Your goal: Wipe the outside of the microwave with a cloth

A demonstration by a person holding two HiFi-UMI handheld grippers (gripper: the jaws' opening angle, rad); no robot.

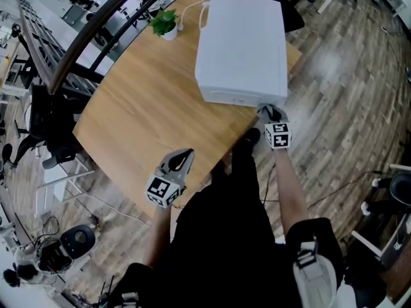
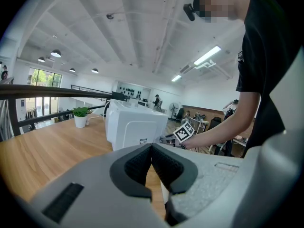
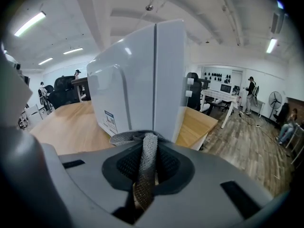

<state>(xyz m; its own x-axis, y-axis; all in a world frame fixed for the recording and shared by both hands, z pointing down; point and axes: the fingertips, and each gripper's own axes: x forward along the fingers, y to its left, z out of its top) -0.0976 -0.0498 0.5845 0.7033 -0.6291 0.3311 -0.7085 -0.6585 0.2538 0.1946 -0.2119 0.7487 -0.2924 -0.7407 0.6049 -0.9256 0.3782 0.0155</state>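
Head view looks steeply down on the table (image 1: 148,108); both gripper views face the microwave (image 2: 135,127), the right seemingly closest.

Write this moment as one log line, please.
right gripper: jaws shut on cloth, at microwave corner | left gripper: jaws shut, empty, near table edge

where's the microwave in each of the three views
Head view: microwave upper centre, on the wooden table.
Left gripper view: microwave just left of centre, above the jaws.
Right gripper view: microwave fills the centre, behind the cloth in the jaws.
Shared landmark: the wooden table under it.
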